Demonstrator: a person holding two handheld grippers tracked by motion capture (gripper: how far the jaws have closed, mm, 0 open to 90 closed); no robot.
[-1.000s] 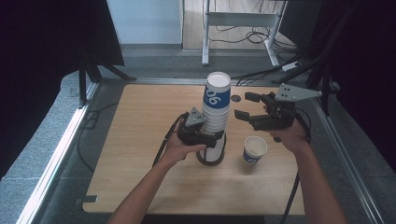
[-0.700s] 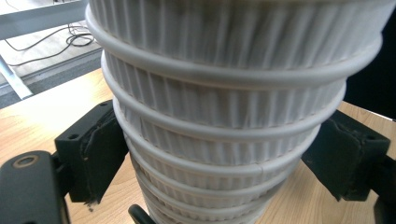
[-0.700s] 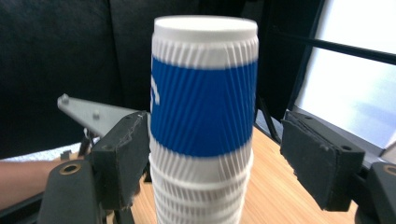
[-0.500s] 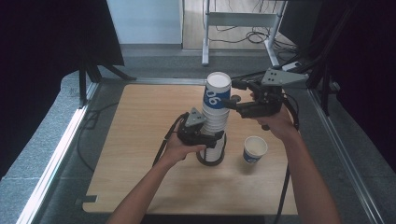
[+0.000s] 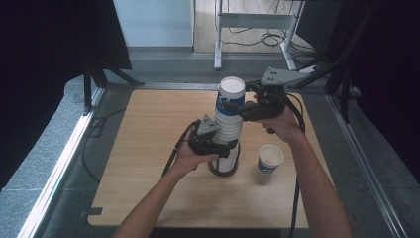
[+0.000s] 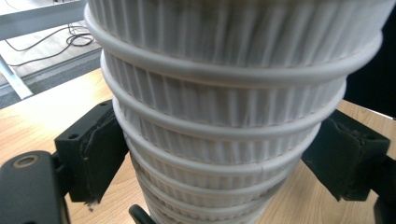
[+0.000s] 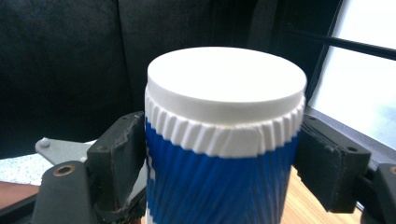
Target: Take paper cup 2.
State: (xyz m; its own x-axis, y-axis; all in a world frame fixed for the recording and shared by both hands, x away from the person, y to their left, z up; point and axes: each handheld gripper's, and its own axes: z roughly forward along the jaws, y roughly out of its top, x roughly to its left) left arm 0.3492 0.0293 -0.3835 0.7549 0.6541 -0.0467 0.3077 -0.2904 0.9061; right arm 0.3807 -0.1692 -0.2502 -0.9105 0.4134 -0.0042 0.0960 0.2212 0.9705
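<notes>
A tall stack of upturned ribbed paper cups [image 5: 229, 130] stands on the wooden table [image 5: 148, 129]. My left gripper [image 5: 224, 148] is shut on the stack's lower part, and both pads [image 6: 100, 154] press on the white ribbed cups [image 6: 224, 116]. The top cup [image 5: 232, 93] is blue with a white base [image 7: 226, 88]. My right gripper [image 5: 234, 106] reaches in from the right and straddles this top cup. Its jaws have just been opening, and its pads [image 7: 329, 161] stand close beside the blue wall [image 7: 219, 186] without clearly pressing.
A single cup [image 5: 271, 158] stands upright on the table to the right of the stack, below my right forearm. A dark ring [image 5: 216, 171] lies around the stack's foot. Metal table legs and cables [image 5: 257, 29] stand beyond the far edge.
My right gripper has moved left and up from beside the stack to around its top cup. The left gripper and the stack have stayed put.
</notes>
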